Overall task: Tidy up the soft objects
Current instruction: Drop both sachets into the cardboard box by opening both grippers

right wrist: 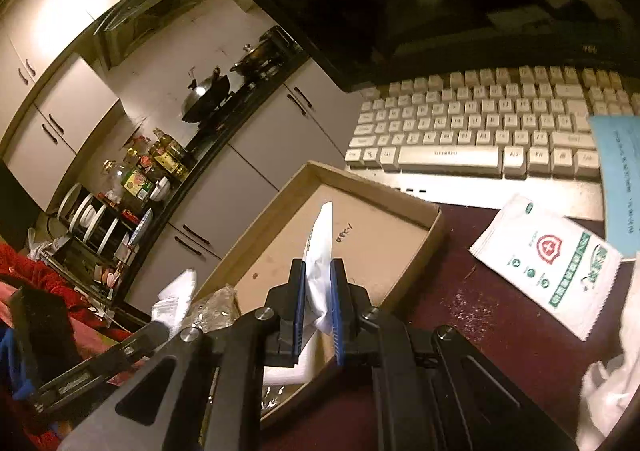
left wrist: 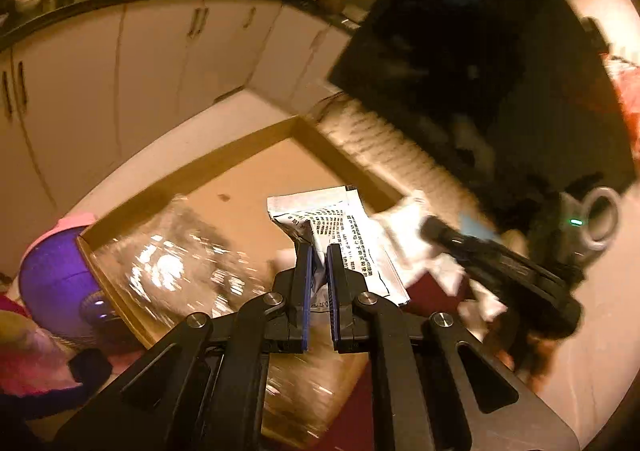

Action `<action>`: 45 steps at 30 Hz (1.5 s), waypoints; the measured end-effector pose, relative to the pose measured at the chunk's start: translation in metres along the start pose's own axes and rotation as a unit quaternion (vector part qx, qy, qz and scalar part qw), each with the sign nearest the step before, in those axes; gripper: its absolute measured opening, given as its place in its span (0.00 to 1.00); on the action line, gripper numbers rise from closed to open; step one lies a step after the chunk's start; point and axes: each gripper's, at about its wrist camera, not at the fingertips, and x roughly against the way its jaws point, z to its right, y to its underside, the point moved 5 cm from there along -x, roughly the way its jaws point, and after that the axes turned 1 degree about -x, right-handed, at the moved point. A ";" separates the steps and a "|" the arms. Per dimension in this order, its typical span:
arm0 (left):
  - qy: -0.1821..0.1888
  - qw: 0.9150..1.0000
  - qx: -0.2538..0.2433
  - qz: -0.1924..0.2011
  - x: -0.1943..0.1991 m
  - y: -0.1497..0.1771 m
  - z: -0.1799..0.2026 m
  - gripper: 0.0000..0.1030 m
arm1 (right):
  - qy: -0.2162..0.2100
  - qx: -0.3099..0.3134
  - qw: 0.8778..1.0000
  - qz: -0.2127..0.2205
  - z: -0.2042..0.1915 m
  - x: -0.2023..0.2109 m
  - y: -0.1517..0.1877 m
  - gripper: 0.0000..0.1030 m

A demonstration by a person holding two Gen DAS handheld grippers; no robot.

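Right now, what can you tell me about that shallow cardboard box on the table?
The cardboard box is a shallow, open brown tray with low upright walls and a flat floor bearing a small dark spot and some handwriting. It sits on the dark red table, near the white keyboard. Crinkled clear plastic lies in one end. The right gripper holds a white packet above it.

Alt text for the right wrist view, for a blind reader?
The right gripper is shut on a white sachet above a shallow cardboard box. Another sachet lies on the dark red table, near a white keyboard.
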 end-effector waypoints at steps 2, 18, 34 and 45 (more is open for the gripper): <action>-0.013 1.000 0.003 -0.017 -0.014 0.000 -0.009 0.06 | 0.004 -0.004 1.000 -0.007 0.003 -0.009 0.004 0.09; 0.016 0.998 0.040 -0.045 -0.046 0.006 -0.026 0.50 | -0.003 -0.008 1.000 -0.002 0.003 -0.016 0.015 0.53; 0.031 0.999 -0.003 0.024 0.020 0.032 0.028 0.56 | -0.011 0.001 1.000 0.004 0.024 0.062 0.031 0.55; 0.139 0.989 -0.032 -0.040 -0.003 0.062 0.095 0.55 | 0.028 -0.034 0.999 -0.007 0.070 0.097 0.032 0.56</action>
